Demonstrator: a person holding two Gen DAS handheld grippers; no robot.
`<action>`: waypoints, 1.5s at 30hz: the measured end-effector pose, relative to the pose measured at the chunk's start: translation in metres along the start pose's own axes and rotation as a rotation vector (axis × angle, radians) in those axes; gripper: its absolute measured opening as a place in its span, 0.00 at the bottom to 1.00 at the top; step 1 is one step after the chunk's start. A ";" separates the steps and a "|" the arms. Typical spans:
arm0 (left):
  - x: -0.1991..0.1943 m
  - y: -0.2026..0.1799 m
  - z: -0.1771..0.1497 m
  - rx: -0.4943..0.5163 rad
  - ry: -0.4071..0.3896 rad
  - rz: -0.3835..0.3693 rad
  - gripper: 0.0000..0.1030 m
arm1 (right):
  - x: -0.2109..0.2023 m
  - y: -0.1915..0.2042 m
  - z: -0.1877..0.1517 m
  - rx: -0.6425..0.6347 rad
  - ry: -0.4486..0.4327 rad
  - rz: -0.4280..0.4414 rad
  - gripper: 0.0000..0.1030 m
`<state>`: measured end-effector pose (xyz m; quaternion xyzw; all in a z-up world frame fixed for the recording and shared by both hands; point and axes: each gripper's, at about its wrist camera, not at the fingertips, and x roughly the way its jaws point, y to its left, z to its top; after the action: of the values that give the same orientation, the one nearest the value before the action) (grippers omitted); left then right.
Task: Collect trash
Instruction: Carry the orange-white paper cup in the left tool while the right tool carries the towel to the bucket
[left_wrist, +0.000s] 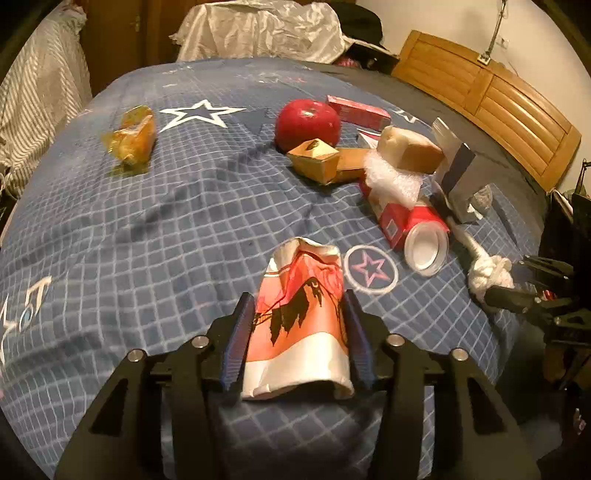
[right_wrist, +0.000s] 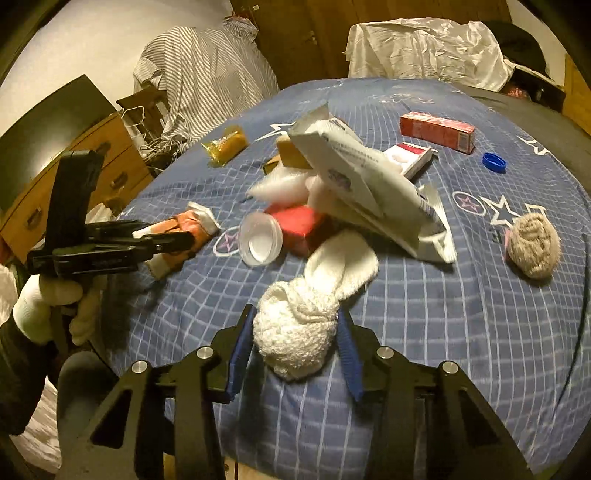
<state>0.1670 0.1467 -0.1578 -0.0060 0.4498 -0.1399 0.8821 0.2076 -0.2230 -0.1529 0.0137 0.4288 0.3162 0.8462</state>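
Note:
My left gripper (left_wrist: 300, 299) is shut on a crumpled paper cup (left_wrist: 301, 325) with an orange and black print, low over the blue bed cover (left_wrist: 147, 221). It shows in the right wrist view too, held by the left gripper (right_wrist: 192, 236). My right gripper (right_wrist: 295, 317) has its blue pads on both sides of a knotted white sock (right_wrist: 299, 332) that lies on the bed cover (right_wrist: 443, 332). The sock also shows in the left wrist view (left_wrist: 487, 273). A pile of trash lies ahead: a red tube with a clear lid (right_wrist: 262, 240), a torn white paper bag (right_wrist: 369, 181), bubble wrap (right_wrist: 277, 188).
A red apple (left_wrist: 308, 123), a folded cardboard box (left_wrist: 317, 158), a yellow wrapper (left_wrist: 133, 138) and a red carton (left_wrist: 360, 110) lie on the bed. A blue bottle cap (right_wrist: 494, 161) and a beige sock ball (right_wrist: 533, 245) lie at the right. A wooden headboard (left_wrist: 498, 96) stands beyond.

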 end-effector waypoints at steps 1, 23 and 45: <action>-0.001 -0.001 0.000 -0.001 -0.001 0.009 0.49 | 0.001 0.001 0.001 0.002 -0.002 -0.005 0.44; -0.018 -0.027 -0.020 -0.120 -0.143 0.052 0.40 | -0.029 0.017 -0.009 -0.032 -0.152 -0.093 0.40; -0.113 -0.120 0.020 -0.097 -0.421 0.053 0.40 | -0.158 0.049 0.024 -0.125 -0.537 -0.292 0.40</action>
<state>0.0906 0.0579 -0.0400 -0.0658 0.2619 -0.0907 0.9586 0.1317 -0.2642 -0.0101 -0.0170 0.1669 0.2021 0.9649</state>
